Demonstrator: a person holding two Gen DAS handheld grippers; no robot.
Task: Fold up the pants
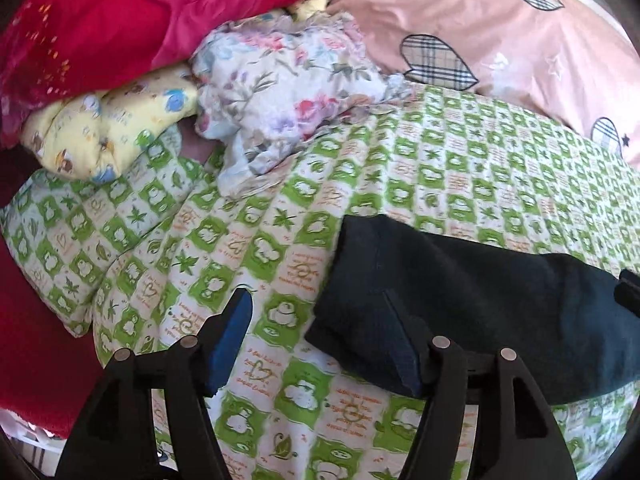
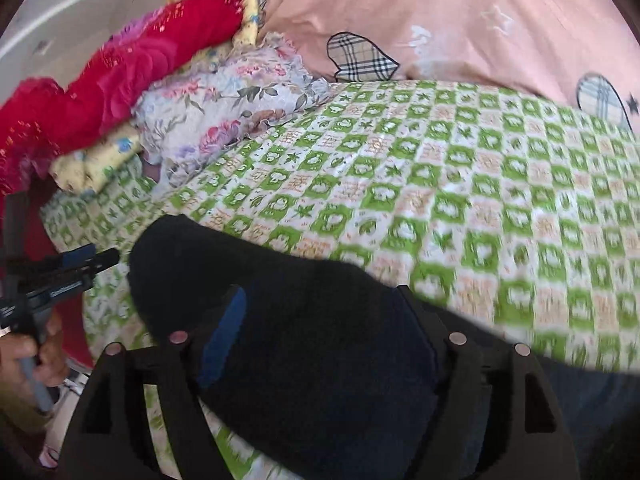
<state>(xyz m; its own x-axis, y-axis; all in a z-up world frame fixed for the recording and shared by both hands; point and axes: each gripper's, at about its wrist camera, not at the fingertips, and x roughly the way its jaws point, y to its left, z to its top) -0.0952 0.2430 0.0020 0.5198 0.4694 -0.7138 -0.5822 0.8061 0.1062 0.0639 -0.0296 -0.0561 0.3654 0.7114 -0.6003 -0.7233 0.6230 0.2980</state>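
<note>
The dark navy pants [image 1: 460, 304] lie folded into a thick band on the green-and-white checked sheet [image 1: 280, 240]. My left gripper [image 1: 316, 312] is open and empty just left of the pants' end; its right finger [image 1: 400, 340] touches the fabric's edge. In the right wrist view the pants [image 2: 300, 340] lie between and under the fingers of my right gripper [image 2: 320, 304], which is open with its jaws wide apart. The left gripper [image 2: 88, 258] shows there at the far left, held by a hand.
A red blanket [image 1: 140, 28], a yellow printed cloth [image 1: 100, 132] and a floral cloth [image 1: 288, 92] are piled at the back left. A pink quilt [image 1: 500, 28] with plaid hearts lies at the back right. A checked pillow [image 1: 80, 232] sits left.
</note>
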